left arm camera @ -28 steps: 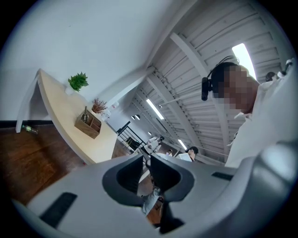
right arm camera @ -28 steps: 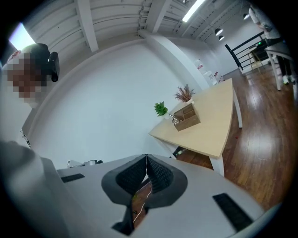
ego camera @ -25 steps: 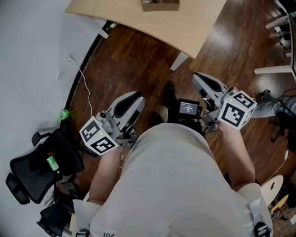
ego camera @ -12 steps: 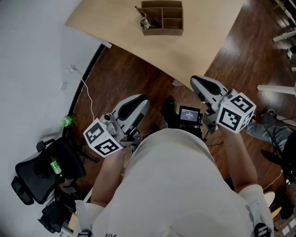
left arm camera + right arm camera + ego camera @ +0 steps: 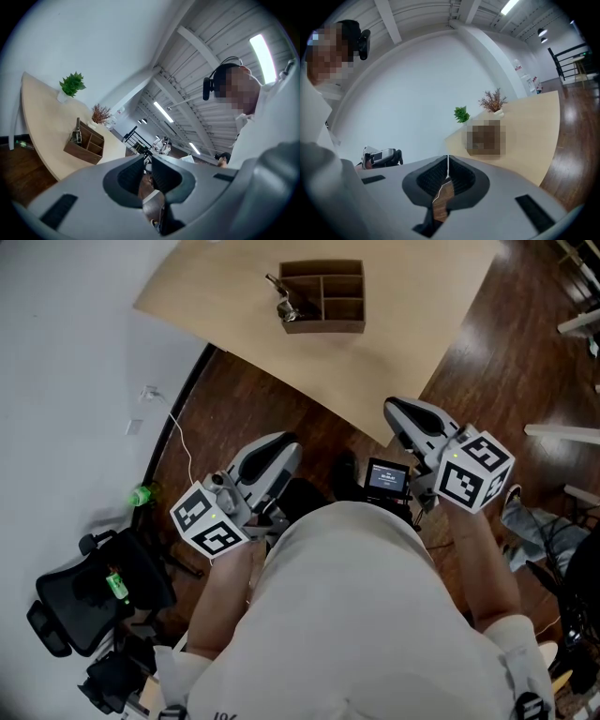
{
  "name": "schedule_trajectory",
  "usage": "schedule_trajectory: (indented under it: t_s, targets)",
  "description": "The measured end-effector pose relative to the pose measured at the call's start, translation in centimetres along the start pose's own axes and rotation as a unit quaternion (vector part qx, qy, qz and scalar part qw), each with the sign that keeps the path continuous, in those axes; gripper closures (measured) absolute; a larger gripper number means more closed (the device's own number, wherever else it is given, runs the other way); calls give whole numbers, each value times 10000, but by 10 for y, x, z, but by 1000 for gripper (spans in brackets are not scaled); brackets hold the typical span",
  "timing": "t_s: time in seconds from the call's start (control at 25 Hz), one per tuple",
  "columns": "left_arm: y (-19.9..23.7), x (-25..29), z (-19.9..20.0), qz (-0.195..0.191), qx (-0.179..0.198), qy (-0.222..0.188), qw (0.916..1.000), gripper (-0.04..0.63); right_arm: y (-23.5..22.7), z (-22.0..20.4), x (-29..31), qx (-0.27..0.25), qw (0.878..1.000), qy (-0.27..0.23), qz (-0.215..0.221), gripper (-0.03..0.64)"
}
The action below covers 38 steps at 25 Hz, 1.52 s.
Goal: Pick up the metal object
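Note:
A wooden organiser box with several compartments stands on the light wooden table. The metal object sticks up from its left compartment; the left gripper view shows the same metal object upright in the box. Both grippers are held low, close to the person's body and well short of the table. My left gripper has its jaws together with only a thin slit and nothing between them. On my right gripper the jaws are shut and empty.
A small device with a screen sits between the grippers at the person's front. A black office chair and a green bottle stand on the dark wood floor at left. Two potted plants are on the table.
The table and box have slid further into the head view, with the box now fully visible. Both grippers have stayed shut near the body, barely shifting.

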State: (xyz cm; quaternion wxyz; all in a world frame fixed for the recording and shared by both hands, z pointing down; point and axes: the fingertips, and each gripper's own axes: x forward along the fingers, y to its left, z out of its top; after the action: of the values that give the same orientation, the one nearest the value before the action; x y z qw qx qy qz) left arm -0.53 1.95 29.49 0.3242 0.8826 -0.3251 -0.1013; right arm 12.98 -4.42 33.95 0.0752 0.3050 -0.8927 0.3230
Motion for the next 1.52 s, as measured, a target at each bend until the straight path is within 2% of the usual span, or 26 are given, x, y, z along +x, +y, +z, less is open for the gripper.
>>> schedule_trajectory:
  t_s: [0.24, 0.56, 0.64, 0.68, 1.0, 1.32, 1.52]
  targets:
    - [16, -5, 22, 42, 229, -28, 9997, 565, 6, 10, 9, -222, 9997, -58, -74, 614]
    - [33, -20, 48, -76, 377, 101, 9992, 563, 25, 25, 24, -489, 9974, -235, -485, 614]
    - [39, -23, 54, -89, 396, 123, 9991, 497, 29, 29, 29, -532, 9967, -263, -552, 614]
    - [41, -23, 56, -103, 405, 143, 9990, 496, 30, 31, 32, -560, 9963, -276, -585, 614]
    - [53, -20, 61, -351, 317, 245, 9986, 497, 36, 41, 52, -966, 9924, -245, -720, 614]
    - [72, -10, 60, -328, 420, 510, 9973, 497, 29, 52, 78, -1491, 9853, -98, -832, 614]
    - [83, -2, 61, -289, 386, 565, 9972, 497, 17, 54, 94, -1578, 9831, 22, -928, 614]
